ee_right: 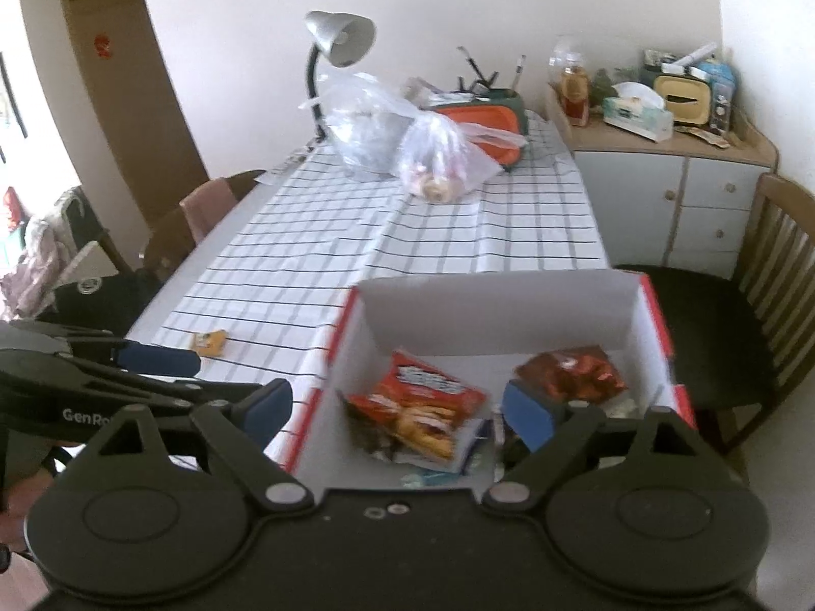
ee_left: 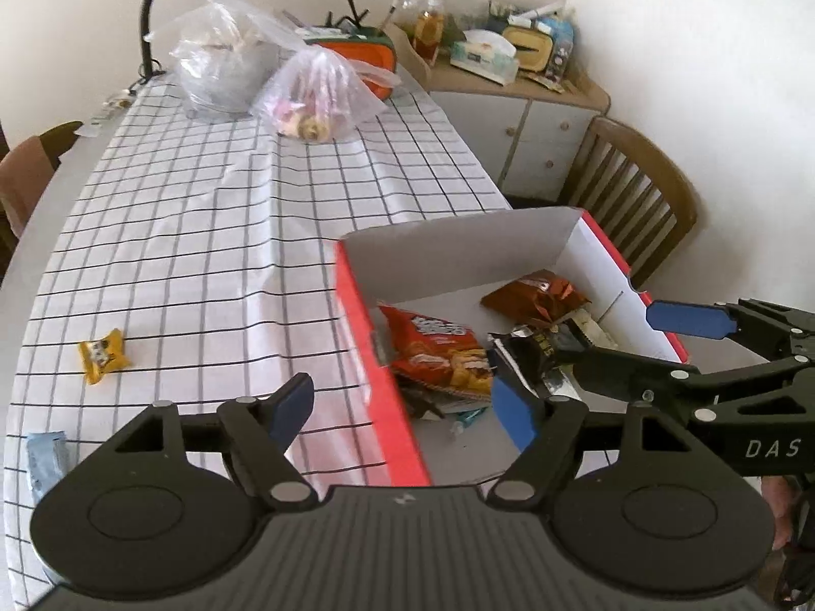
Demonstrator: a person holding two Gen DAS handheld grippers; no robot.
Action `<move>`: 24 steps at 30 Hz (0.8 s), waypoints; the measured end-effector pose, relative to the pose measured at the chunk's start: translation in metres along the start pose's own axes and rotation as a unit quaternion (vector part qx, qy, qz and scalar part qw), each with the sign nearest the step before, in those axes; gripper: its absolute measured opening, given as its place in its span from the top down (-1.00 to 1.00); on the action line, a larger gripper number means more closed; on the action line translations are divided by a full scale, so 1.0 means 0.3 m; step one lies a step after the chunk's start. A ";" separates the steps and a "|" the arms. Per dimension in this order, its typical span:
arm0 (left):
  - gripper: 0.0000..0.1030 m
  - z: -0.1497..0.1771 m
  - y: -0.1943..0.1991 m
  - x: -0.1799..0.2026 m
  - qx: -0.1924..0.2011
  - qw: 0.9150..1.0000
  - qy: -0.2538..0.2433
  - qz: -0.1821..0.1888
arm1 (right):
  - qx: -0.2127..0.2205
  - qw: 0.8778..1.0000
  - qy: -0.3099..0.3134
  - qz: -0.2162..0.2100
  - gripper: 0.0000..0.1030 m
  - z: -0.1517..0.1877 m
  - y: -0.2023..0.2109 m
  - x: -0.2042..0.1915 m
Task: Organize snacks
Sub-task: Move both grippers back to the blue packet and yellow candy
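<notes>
A red box with white inside stands at the near right of the checked tablecloth. In it lie an orange-red chip bag, a brown-red bag and a black bag. My left gripper hangs open above the box's left wall, with nothing in it. Over the box's near part, my right gripper is open and empty too. A yellow snack lies loose on the cloth to the left. A pale blue packet rests near the table's left edge.
Two clear plastic bags, an orange container and a desk lamp stand at the far end. A wooden chair is right of the box. A cluttered cabinet fills the corner. Another chair stands on the left.
</notes>
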State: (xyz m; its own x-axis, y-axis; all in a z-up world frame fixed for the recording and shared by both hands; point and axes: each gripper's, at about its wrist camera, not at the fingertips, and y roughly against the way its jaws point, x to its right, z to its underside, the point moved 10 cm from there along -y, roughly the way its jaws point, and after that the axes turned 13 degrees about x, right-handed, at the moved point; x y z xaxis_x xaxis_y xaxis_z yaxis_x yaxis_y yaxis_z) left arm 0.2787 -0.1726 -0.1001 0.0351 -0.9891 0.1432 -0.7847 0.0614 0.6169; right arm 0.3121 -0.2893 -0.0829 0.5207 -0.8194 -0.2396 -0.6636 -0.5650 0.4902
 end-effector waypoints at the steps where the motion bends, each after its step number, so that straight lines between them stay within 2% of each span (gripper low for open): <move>1: -0.50 0.002 0.013 -0.019 0.003 1.000 0.003 -0.002 | 0.002 1.000 -0.001 -0.005 -0.84 0.000 0.002 -0.023; 6: -0.52 0.025 0.083 -0.122 0.017 1.000 0.008 -0.012 | 0.006 1.000 -0.007 -0.027 -0.89 0.002 -0.017 -0.130; 12: -0.67 0.050 0.163 -0.274 0.033 0.999 0.022 -0.030 | -0.002 0.999 0.001 -0.050 -0.91 0.021 -0.065 -0.270; 16: -0.88 0.071 0.200 -0.391 0.038 0.997 0.042 -0.043 | -0.016 0.998 0.012 -0.059 -0.91 0.041 -0.116 -0.360; 24: -0.95 0.117 0.222 -0.641 0.044 0.993 0.075 -0.080 | -0.050 0.996 0.034 -0.066 -0.92 0.081 -0.258 -0.508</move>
State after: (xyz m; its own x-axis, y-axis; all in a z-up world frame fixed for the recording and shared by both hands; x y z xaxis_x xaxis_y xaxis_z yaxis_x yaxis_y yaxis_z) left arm 0.1981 0.0171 -0.1137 0.2507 -0.9538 0.1654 -0.8121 -0.1142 0.5723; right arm 0.2711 -0.1230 -0.1047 0.6370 -0.7288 -0.2510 -0.5322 -0.6514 0.5407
